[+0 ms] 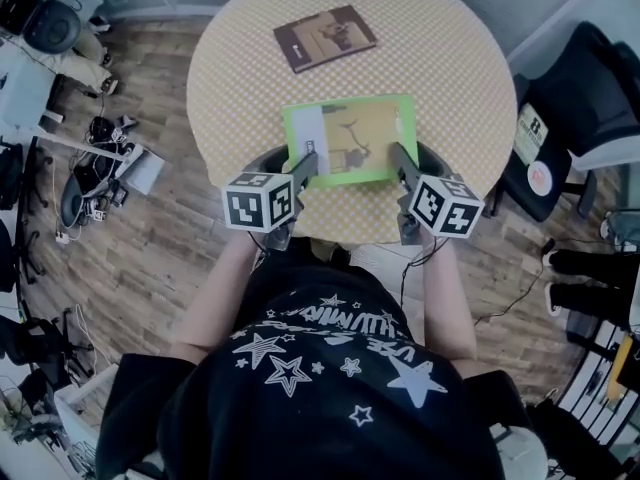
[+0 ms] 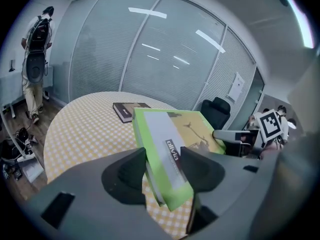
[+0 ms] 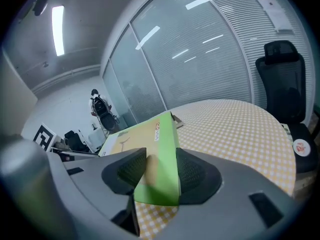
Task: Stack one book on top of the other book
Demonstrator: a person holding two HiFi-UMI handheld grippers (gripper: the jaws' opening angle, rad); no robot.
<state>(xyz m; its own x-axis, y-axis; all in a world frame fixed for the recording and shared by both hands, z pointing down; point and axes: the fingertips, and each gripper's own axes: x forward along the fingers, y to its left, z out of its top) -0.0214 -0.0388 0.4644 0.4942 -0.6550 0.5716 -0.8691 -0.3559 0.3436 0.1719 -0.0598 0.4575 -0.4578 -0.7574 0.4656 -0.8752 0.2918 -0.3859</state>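
Note:
A green and yellow book [image 1: 350,136] hangs above the round checked table [image 1: 440,58], held at its two near corners. My left gripper [image 1: 305,164] is shut on its left near corner, the jaws pinching the green spine [image 2: 165,159]. My right gripper [image 1: 404,160] is shut on the right near corner [image 3: 157,169]. A dark brown book [image 1: 324,37] lies flat at the far side of the table, also seen beyond the green book as a brown book [image 2: 126,110] in the left gripper view.
A black office chair [image 1: 570,118] stands to the right of the table. Bags and cables [image 1: 95,163] lie on the wood floor at the left. A person [image 2: 36,59] stands by the glass wall far left.

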